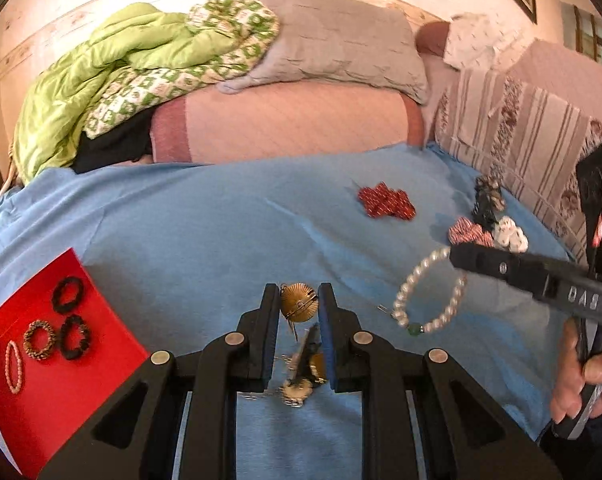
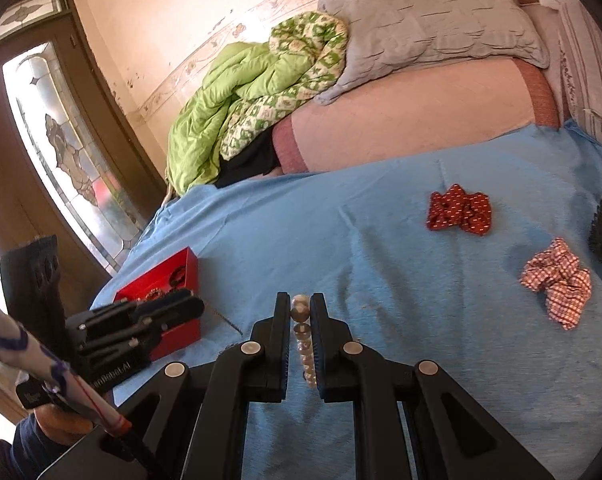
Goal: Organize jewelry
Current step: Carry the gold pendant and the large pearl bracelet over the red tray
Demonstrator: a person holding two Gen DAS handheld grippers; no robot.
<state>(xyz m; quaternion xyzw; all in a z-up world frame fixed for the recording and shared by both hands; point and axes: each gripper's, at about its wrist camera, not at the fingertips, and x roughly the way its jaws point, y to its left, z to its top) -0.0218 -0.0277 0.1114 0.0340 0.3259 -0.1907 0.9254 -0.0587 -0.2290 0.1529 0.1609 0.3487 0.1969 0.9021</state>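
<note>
My left gripper (image 1: 299,300) is shut on a gold round pendant (image 1: 298,302) whose chain hangs down between the fingers, above the blue sheet (image 1: 205,232). My right gripper (image 2: 301,308) is shut on a white pearl bracelet (image 2: 304,344). In the left wrist view the bracelet (image 1: 429,292) hangs from the right gripper's tip (image 1: 461,256). A red box (image 1: 61,360) at the left holds two black hair ties (image 1: 67,294), a brown beaded bracelet (image 1: 39,339) and a pink bracelet (image 1: 14,366). The box also shows in the right wrist view (image 2: 173,300), behind the left gripper (image 2: 173,308).
On the sheet lie a red scrunchie (image 1: 387,201), a red checked scrunchie (image 2: 557,280), a white scrunchie (image 1: 511,234) and a dark patterned one (image 1: 488,196). A pillow (image 1: 341,40) and a green quilt (image 1: 141,68) are at the back. A door (image 2: 61,152) stands left.
</note>
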